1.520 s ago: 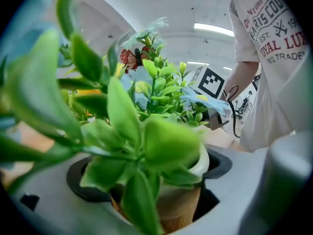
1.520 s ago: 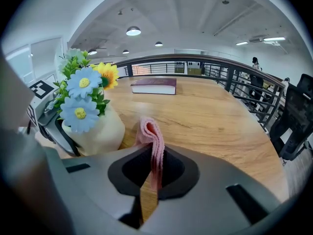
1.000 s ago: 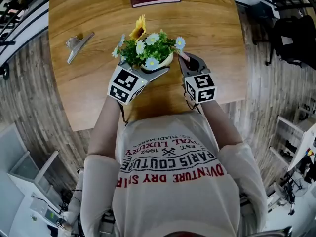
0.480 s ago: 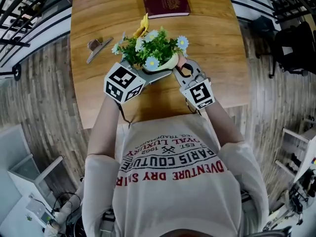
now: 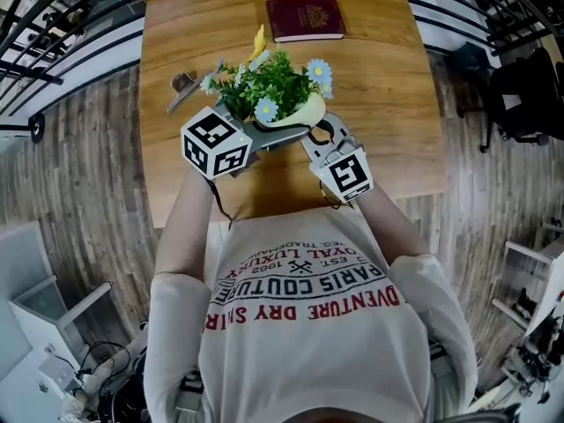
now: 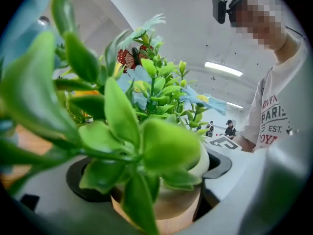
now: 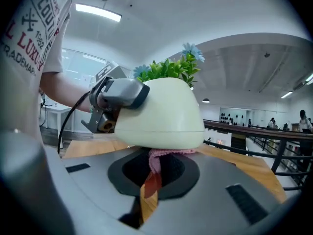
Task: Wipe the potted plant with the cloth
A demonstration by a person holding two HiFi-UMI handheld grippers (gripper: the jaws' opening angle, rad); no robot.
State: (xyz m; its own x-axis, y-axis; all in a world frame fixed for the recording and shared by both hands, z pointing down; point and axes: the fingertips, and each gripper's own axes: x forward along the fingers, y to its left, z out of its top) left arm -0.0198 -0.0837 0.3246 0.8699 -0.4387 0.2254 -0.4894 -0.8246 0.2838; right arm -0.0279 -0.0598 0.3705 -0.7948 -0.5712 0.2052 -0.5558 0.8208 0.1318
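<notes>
- Your left gripper (image 5: 280,129): jaws clamped on the pot (image 7: 166,116); the left gripper view shows one grey jaw on each side of the cream wall, with leaves filling most of that picture.
- Right gripper view confirms it; the left gripper's jaw sits pressed on the pot's wall at the left side.
- Your right gripper (image 5: 319,129): jaws closed on the cloth (image 7: 154,161); it's pink, pinched in the narrow slit between them, with its top edge touching the underside of the pot's wall.
- Plant (image 5: 269,82): green leaves, pale blue and white flowers, one yellow flower at the far side; it sits over the near middle of the table (image 5: 388,122), between your two grippers, left one on its near-left and right one on its near-right.
- Pot looks tilted in the right gripper view; I can't tell whether its base touches the table.
- Both marker cubes are close to your chest, near the table's near edge; both arms are stretched forward.
- Red book (image 5: 305,18): flat at the far edge, well apart from the plant.
- Small grey object (image 5: 183,86): on the table to the plant's left, near it, not touching.
</notes>
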